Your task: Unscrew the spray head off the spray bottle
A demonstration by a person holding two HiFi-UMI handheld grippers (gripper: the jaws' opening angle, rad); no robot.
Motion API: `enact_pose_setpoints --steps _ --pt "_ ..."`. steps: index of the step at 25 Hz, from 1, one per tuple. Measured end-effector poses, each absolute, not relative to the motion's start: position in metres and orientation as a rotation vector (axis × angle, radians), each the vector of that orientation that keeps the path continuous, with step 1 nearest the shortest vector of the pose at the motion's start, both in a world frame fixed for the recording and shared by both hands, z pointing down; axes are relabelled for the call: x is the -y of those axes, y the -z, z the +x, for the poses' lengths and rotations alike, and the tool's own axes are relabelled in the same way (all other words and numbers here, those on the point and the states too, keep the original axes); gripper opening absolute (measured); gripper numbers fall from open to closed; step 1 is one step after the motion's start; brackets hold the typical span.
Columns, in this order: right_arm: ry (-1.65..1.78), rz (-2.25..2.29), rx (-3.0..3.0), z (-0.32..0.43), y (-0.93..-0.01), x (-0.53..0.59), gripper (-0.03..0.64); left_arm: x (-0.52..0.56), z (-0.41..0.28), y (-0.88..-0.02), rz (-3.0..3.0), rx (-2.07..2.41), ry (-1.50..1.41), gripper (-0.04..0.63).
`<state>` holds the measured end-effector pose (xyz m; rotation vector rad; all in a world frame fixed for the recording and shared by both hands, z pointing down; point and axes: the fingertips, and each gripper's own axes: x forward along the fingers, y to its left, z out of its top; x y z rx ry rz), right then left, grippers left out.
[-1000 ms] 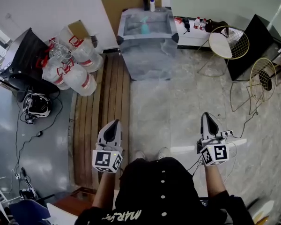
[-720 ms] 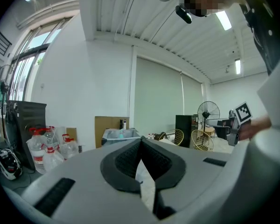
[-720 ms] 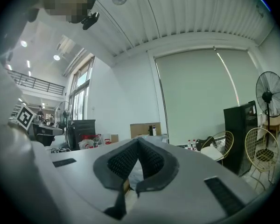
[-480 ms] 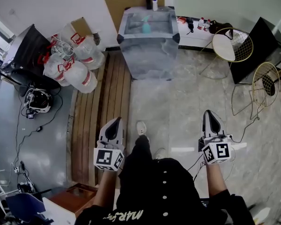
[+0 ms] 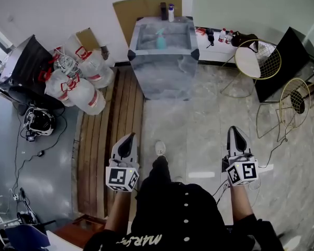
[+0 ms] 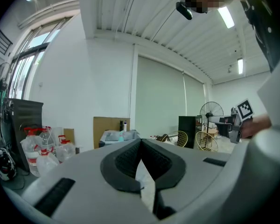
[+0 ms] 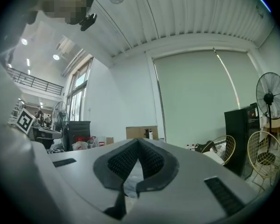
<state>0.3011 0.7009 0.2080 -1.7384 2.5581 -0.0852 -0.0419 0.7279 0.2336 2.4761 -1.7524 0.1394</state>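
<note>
The teal spray bottle (image 5: 160, 40) stands upright on a grey table (image 5: 163, 75) far ahead across the room. In the left gripper view the spray bottle (image 6: 121, 135) shows small above the jaws. I hold my left gripper (image 5: 126, 144) and right gripper (image 5: 235, 138) low in front of the person's body, both pointing toward the table and far short of it. Both are shut with nothing between the jaws: in the left gripper view (image 6: 141, 143) and the right gripper view (image 7: 138, 142) the pads meet at their tips.
Large water jugs (image 5: 78, 80) lie heaped left of the table, beside a strip of wooden planks (image 5: 115, 124). Two wire chairs (image 5: 256, 48) (image 5: 295, 90) and a black cabinet (image 5: 290, 43) stand at right. Cardboard (image 5: 144, 7) leans behind the table. Cables and a helmet (image 5: 39, 122) lie at left.
The person has stepped forward, one foot now out in front, and both shut grippers have been carried along toward the table. The table sits slightly nearer in the head view.
</note>
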Motion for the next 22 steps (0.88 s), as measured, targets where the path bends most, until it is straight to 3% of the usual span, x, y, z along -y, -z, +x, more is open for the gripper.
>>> enact_pose_setpoints --steps 22 --pt "0.101 -1.787 -2.550 0.217 -0.191 -0.479 0.014 -0.490 -0.098 -0.209 2.554 1.641 -0.105 0.023"
